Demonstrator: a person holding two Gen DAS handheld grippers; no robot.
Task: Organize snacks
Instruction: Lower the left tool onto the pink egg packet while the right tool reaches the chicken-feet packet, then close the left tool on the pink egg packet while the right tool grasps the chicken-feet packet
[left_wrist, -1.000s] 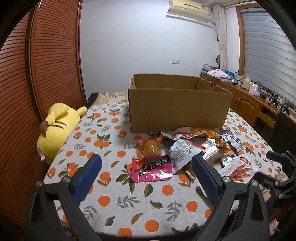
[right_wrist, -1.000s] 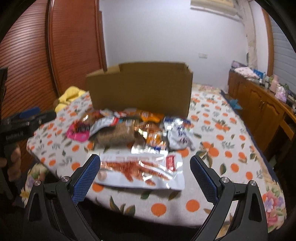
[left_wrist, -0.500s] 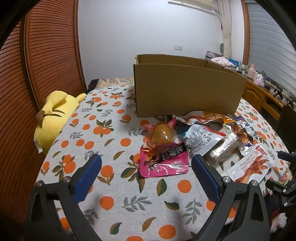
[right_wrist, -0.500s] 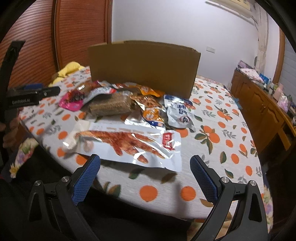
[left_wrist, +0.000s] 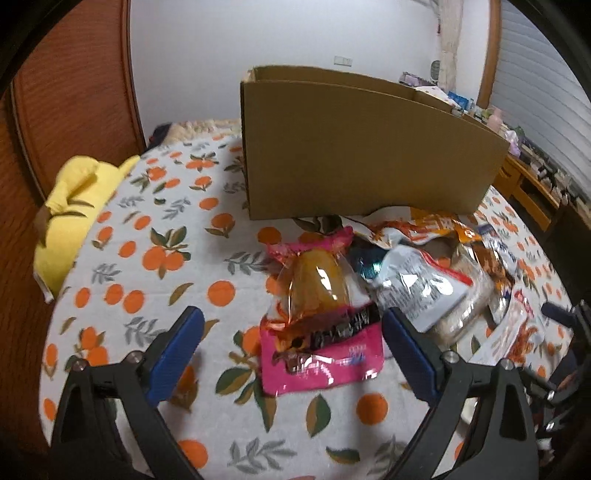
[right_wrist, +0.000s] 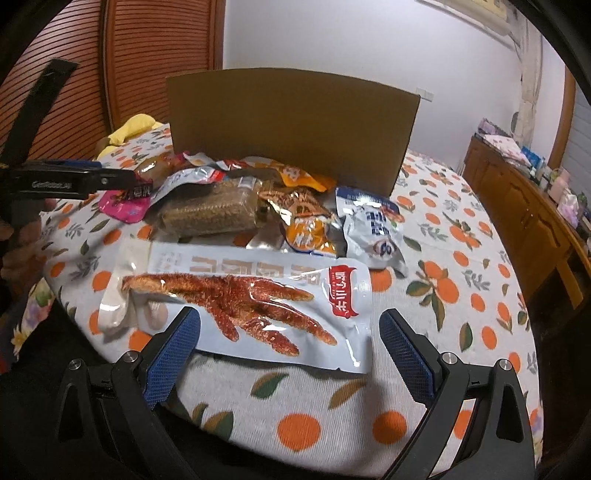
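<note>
The left gripper (left_wrist: 291, 328) stands wide open, low over the near edge of the tabletop (left_wrist: 140, 266), which wears a white cloth printed with oranges and leaves. Between its blue pads (left_wrist: 177, 354) lies a pink snack packet (left_wrist: 325, 362), flat on the cloth, with a clear-wrapped orange-brown snack (left_wrist: 317, 284) resting on its far end. Neither pad touches the packet.

To the right of the pink packet sits a loose heap of snacks: a silver pouch (left_wrist: 417, 291) and further wrappers overlapping one another. Beyond the heap stands an open cardboard box (left_wrist: 362, 162), its near wall just behind the far snacks. A yellow plush toy (left_wrist: 74, 206) lies at the far left edge.

The right gripper (right_wrist: 290, 332) is also wide open, holding nothing. A long white packet picturing a red chicken foot (right_wrist: 240, 302) lies crosswise just ahead of its pads (right_wrist: 173, 354), the packet's near edge between them. Farther off are a brown grainy bar (right_wrist: 214, 214), an orange pouch (right_wrist: 306, 229) and a white-and-blue pouch (right_wrist: 373, 229), all near the box (right_wrist: 291, 125). A wooden cabinet (right_wrist: 524, 206) runs along the right wall.
</note>
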